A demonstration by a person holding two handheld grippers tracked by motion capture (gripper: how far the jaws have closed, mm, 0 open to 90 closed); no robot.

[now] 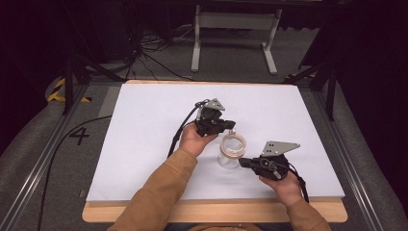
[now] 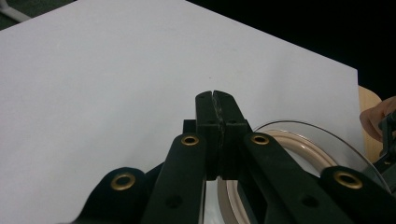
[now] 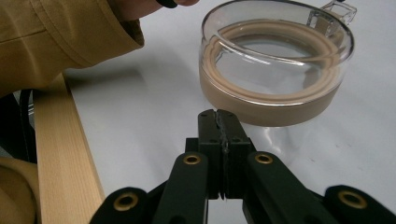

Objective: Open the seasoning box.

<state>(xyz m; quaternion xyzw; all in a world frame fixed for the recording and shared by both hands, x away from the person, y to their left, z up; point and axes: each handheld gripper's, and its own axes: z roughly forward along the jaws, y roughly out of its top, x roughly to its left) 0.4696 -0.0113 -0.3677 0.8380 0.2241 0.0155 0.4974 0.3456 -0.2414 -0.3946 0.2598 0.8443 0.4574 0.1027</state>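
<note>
White surface (image 1: 144,144) carries a clear lidded jar (image 1: 231,151) near its front edge. Left tongs (image 1: 230,124) are held just left of and behind the jar, jaws closed on nothing; right tongs (image 1: 242,162) sit just right of it, likewise closed and empty. Apparently no grasp is begun; opening would be needed first.

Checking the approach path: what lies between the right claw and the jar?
Only bare white table between the right claw and jar, per the right gripper view.

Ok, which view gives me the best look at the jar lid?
The right gripper view: the lid sits close, whole rim and tan seal visible. The high view shows it small; the left gripper view catches one edge behind its jaws.
</note>
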